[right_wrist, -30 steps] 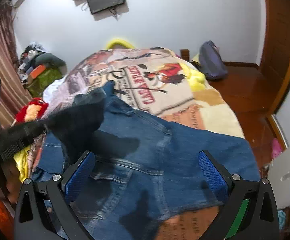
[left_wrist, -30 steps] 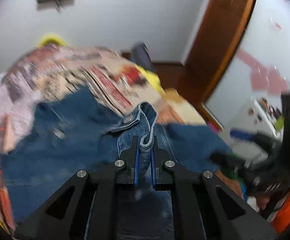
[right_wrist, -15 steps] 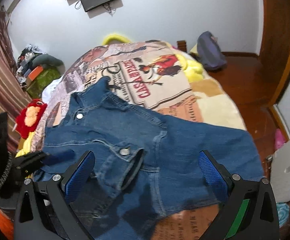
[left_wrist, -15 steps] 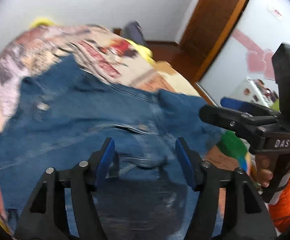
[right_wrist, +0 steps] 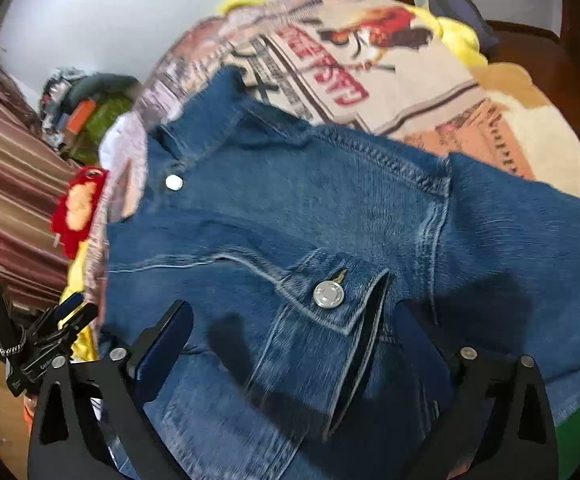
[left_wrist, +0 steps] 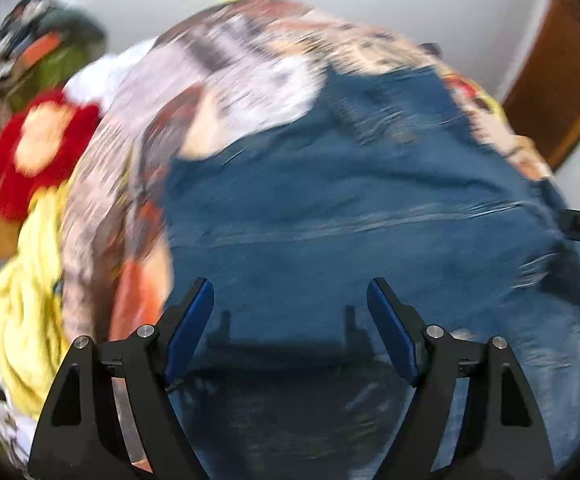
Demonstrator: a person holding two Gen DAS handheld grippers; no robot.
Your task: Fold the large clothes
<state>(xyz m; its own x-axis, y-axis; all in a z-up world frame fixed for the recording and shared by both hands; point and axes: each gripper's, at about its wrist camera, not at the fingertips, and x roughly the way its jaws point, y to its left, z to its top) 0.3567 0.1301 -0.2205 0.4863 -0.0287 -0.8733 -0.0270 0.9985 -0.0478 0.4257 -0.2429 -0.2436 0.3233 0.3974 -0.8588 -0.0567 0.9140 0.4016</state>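
A blue denim jacket (right_wrist: 330,216) lies spread on the bed, front side up, with a buttoned chest pocket flap (right_wrist: 330,292) and collar (right_wrist: 209,120) toward the far left. It fills the left wrist view too (left_wrist: 350,208), blurred. My left gripper (left_wrist: 290,312) is open and empty just above the denim. My right gripper (right_wrist: 298,340) is open and empty, low over the pocket. The left gripper also shows in the right wrist view at the lower left (right_wrist: 45,336).
The bed has a printed poster-style cover (right_wrist: 370,60). A red plush toy (left_wrist: 37,152) and yellow cloth (left_wrist: 29,300) lie at the bed's left side. A clothes pile (right_wrist: 89,108) sits by a striped curtain (right_wrist: 5,208). A wooden door (left_wrist: 562,80) is at right.
My left gripper let go of the denim fold it held, opened wide and swung left. The jacket now lies flat. My right gripper has come down closer to the pocket.
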